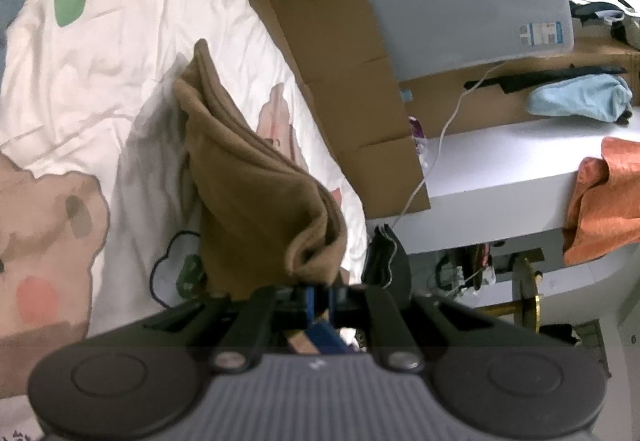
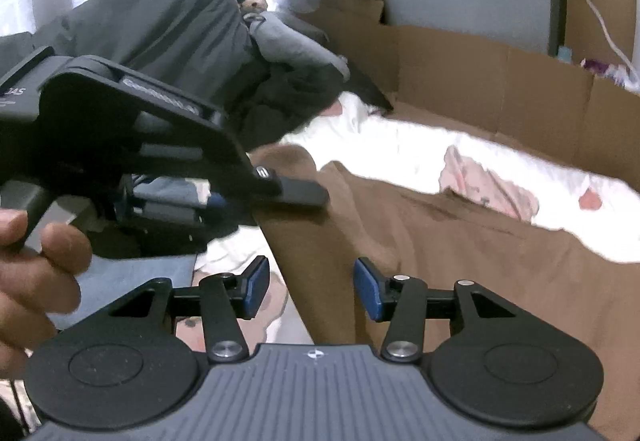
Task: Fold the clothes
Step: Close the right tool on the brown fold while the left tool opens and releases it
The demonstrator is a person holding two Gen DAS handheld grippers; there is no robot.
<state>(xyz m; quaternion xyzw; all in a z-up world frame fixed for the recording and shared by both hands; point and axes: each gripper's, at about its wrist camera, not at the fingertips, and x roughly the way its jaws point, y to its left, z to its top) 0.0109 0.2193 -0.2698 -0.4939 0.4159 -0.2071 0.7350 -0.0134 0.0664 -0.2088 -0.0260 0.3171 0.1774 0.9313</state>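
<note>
Both grippers look the same: black linkage arms, silver screws, blue pads (image 2: 256,283), ribbed grey body. There's white lettering on the left gripper (image 2: 224,197), too blurry to read.

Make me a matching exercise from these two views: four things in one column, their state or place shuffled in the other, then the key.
1. left hand-held gripper
2. right hand-held gripper
3. orange cloth
4. light blue cloth

A. draped over the white desk's edge
B. jaws apart, gripping nothing
C. bunched on the cardboard
D. clamped on the brown garment

Pairs: 1-D, 2-B, 3-A, 4-C
</note>
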